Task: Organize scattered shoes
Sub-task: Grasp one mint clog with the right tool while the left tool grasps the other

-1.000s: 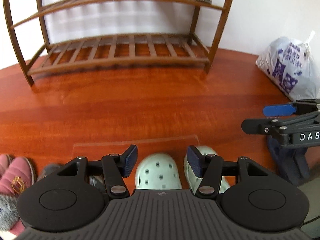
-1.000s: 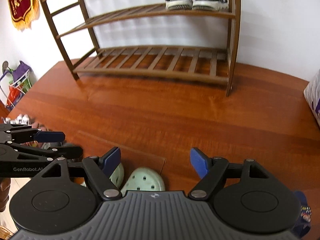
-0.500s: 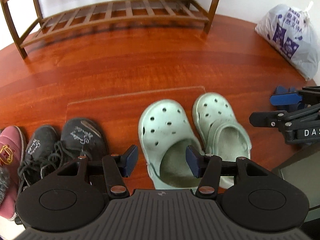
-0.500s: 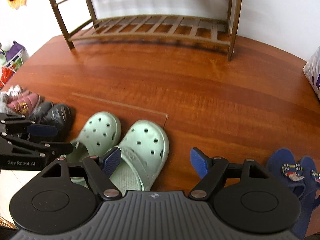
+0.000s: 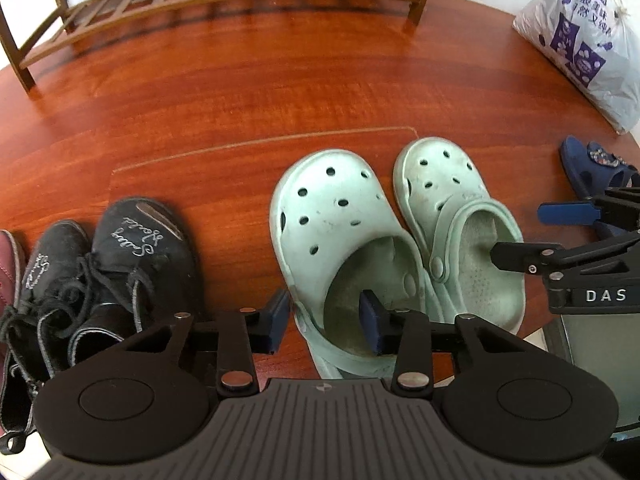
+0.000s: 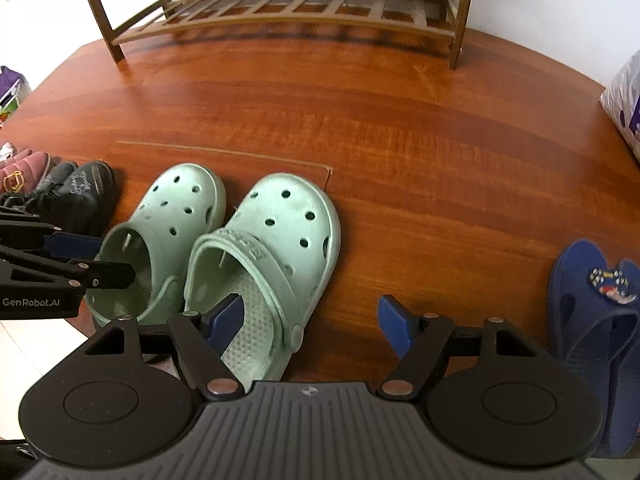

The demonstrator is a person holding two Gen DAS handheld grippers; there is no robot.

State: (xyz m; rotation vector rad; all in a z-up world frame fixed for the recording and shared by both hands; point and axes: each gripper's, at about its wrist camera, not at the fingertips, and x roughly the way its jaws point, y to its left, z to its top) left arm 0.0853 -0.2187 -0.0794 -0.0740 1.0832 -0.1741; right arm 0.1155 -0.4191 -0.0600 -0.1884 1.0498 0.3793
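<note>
Two mint-green clogs stand side by side on the wooden floor, toes toward the shoe rack. My left gripper straddles the outer side wall of the left clog: one pad is inside the foot opening, the other outside. Its jaws are closing, and the pads still stand off the wall. My right gripper straddles the outer wall of the right clog in the same way. Its jaws are wide and closing, and the outer pad is well clear of the wall. In each view the other gripper shows at the edge.
A pair of black lace-up shoes and a pink slipper lie left of the clogs. Blue sandals lie to the right. A white plastic bag sits at the far right. The wooden shoe rack stands at the back.
Both grippers have come down over the green clogs and tipped downward, so the rack's upper shelf has left both views. The left jaws have narrowed, and the right jaws slightly.
</note>
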